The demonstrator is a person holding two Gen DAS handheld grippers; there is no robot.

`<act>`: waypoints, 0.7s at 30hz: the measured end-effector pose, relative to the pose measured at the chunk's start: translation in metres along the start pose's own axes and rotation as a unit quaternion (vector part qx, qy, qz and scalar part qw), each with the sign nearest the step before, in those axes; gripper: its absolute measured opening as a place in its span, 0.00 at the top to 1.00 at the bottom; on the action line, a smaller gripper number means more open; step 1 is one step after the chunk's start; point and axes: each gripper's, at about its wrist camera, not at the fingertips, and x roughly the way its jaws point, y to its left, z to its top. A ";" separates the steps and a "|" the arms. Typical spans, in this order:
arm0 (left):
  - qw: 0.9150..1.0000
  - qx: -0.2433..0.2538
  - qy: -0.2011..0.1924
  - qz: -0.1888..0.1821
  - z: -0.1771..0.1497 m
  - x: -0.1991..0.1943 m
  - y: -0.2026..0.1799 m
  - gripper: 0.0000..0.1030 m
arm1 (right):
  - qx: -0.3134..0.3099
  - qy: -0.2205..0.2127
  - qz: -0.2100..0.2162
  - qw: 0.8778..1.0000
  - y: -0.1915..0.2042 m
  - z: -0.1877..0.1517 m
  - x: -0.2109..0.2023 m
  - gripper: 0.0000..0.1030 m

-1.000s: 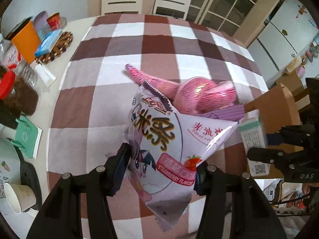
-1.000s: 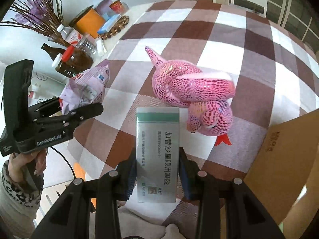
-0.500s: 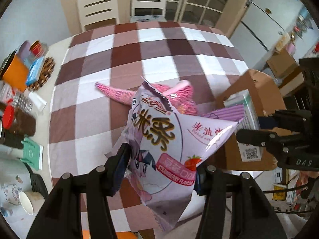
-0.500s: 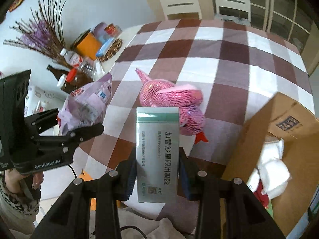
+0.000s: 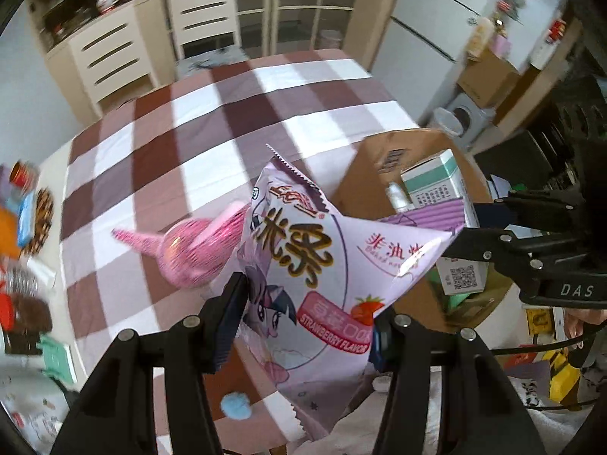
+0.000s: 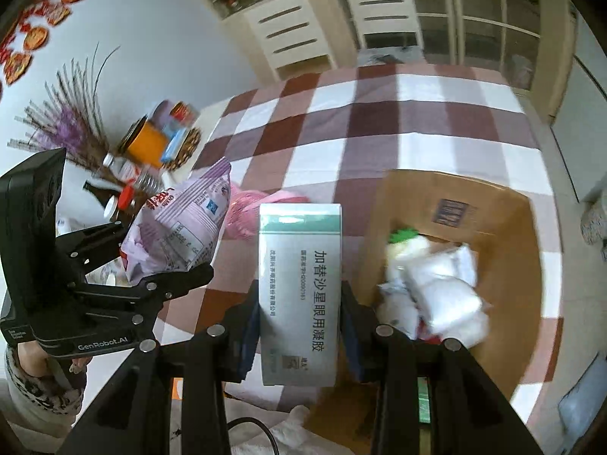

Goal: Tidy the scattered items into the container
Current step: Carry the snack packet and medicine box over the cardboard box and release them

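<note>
My left gripper (image 5: pixel 307 318) is shut on a purple strawberry snack bag (image 5: pixel 315 265), held up above the checked table. My right gripper (image 6: pixel 299 322) is shut on a white and green medicine box (image 6: pixel 299 292). It hangs near the left rim of an open cardboard box (image 6: pixel 474 204), which holds white packets (image 6: pixel 436 284). A pink plush toy (image 5: pixel 189 250) lies on the cloth behind the bag. In the right wrist view the snack bag (image 6: pixel 178 227) sits left of the medicine box. In the left wrist view the medicine box (image 5: pixel 432 185) shows over the cardboard box (image 5: pixel 379 167).
Jars, bottles and an orange container (image 6: pixel 151 144) crowd the table's left edge beside dried purple flowers (image 6: pixel 72 129). White chairs (image 5: pixel 205 11) stand behind the table. A small blue pompom (image 5: pixel 236 405) lies near the front edge.
Both grippers rose and swung right with their loads toward the cardboard box. Its open inside has come into the right wrist view. The pink toy stayed on the table.
</note>
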 end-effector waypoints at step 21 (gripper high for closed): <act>0.988 0.116 0.032 -0.100 0.058 0.056 -0.129 0.47 | 0.122 -0.054 -0.052 0.990 -0.096 -0.036 -0.053 0.63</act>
